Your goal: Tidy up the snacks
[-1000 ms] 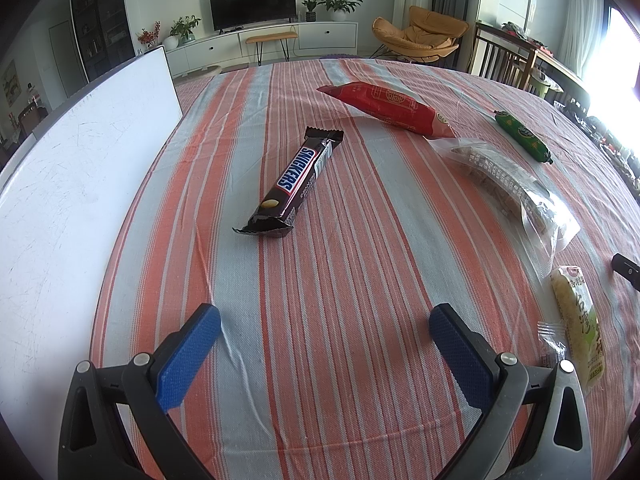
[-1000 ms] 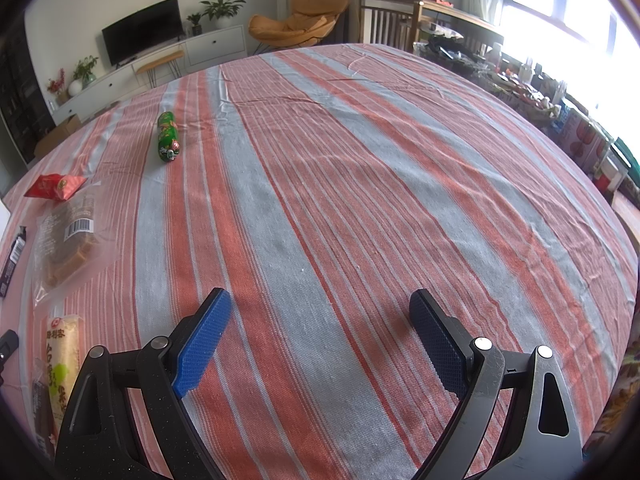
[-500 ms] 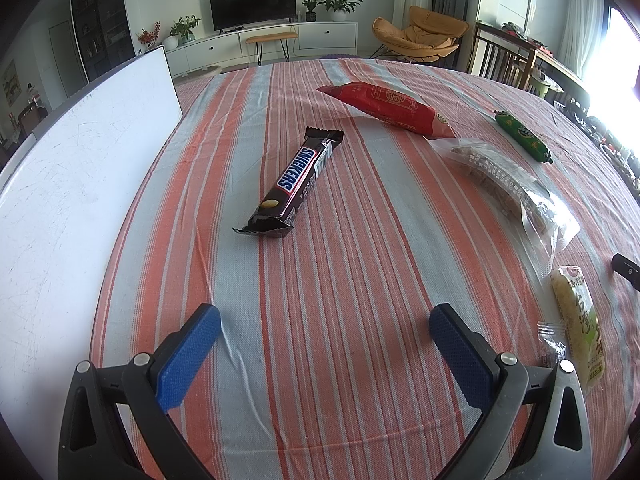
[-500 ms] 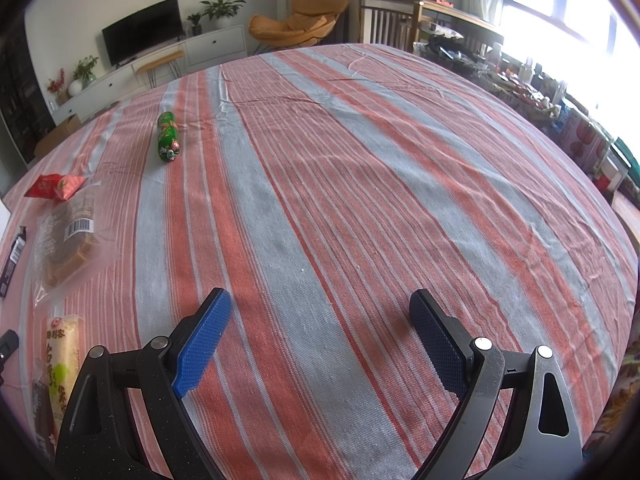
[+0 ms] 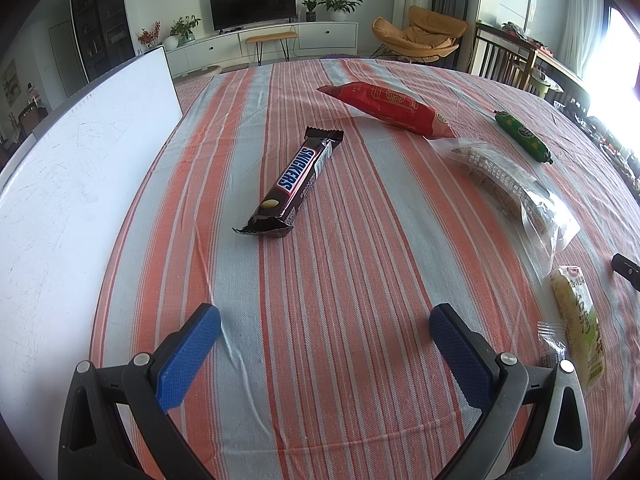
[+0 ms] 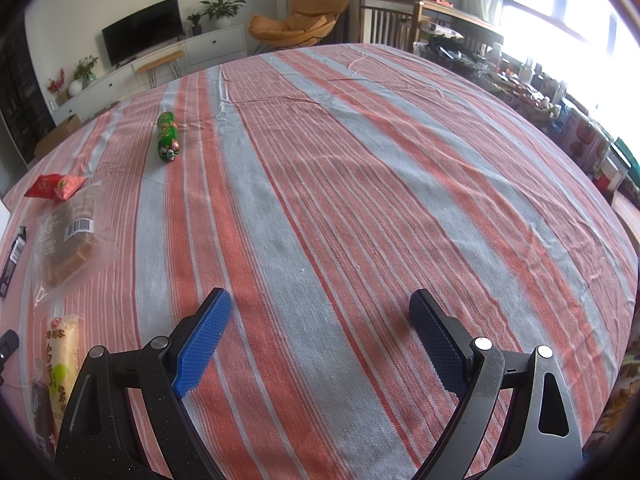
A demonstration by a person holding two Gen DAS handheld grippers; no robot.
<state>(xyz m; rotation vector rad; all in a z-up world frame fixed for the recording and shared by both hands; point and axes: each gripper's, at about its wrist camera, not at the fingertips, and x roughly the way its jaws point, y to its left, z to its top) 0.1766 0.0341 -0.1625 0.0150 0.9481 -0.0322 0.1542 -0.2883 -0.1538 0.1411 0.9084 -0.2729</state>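
A Snickers bar (image 5: pixel 295 184) lies on the striped cloth ahead of my open left gripper (image 5: pixel 324 320), well beyond its tips. Farther back rests a red packet (image 5: pixel 386 108), with a green sausage (image 5: pixel 522 136) to its right. A clear bag of brown cakes (image 5: pixel 508 188) and a pale green-printed packet (image 5: pixel 578 320) lie at the right. In the right wrist view my right gripper (image 6: pixel 320 308) stands open over bare cloth, with the green sausage (image 6: pixel 168 136), red packet (image 6: pixel 54 186), clear bag (image 6: pixel 66 240) and pale packet (image 6: pixel 62 352) off to its left.
A white board (image 5: pixel 68 184) lies along the table's left side. A small black object (image 5: pixel 626 270) sits at the right edge. Chairs and a cluttered shelf (image 6: pixel 540 92) stand beyond the table's far right rim. The striped tablecloth (image 6: pixel 360 184) spreads wide in front of the right gripper.
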